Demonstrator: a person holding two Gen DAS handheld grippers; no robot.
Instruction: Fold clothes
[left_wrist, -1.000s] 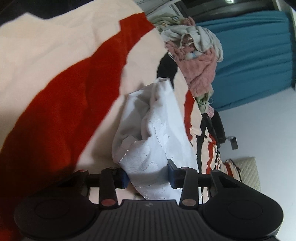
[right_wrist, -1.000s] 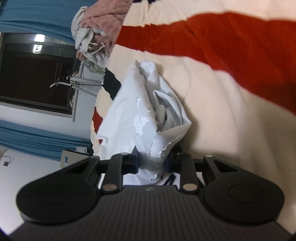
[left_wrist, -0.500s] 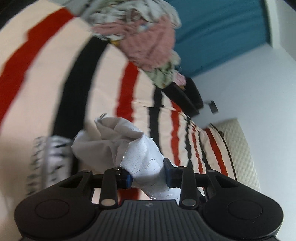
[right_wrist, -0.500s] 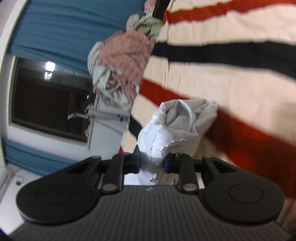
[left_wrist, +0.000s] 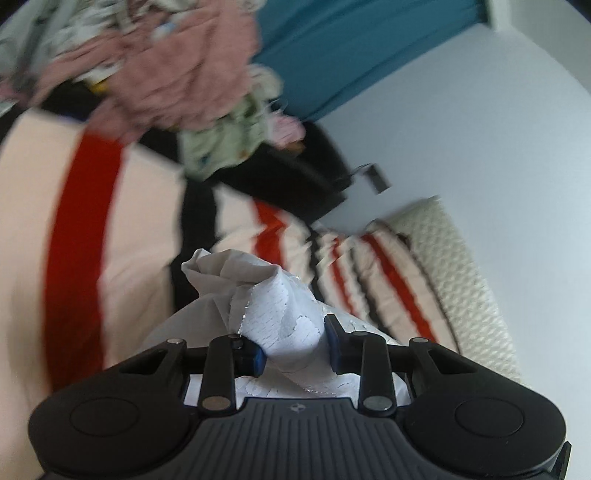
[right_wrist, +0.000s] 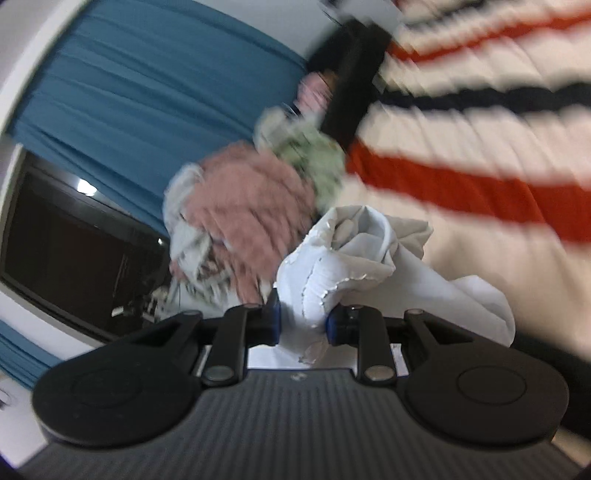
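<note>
A white lace-trimmed garment (left_wrist: 284, 314) is bunched between the blue pads of my left gripper (left_wrist: 295, 349), which is shut on it. The same white garment (right_wrist: 354, 266) is also pinched in my right gripper (right_wrist: 303, 325), shut on another bunch of it. The cloth hangs crumpled above a bed with a cream, red and black striped blanket (left_wrist: 81, 221). Both views are motion-blurred.
A heap of unfolded clothes (left_wrist: 159, 74), pink and pale green, lies at the far side of the bed, the same clothes heap (right_wrist: 251, 206) showing in the right wrist view. Behind are a blue curtain (right_wrist: 147, 92), a dark window (right_wrist: 66, 251), a white wall and a cream cushion (left_wrist: 458, 266).
Both grippers have lifted and swung with the white garment, so the views now tilt toward the clothes heap, curtain and wall. The garment has gathered into tighter bunches.
</note>
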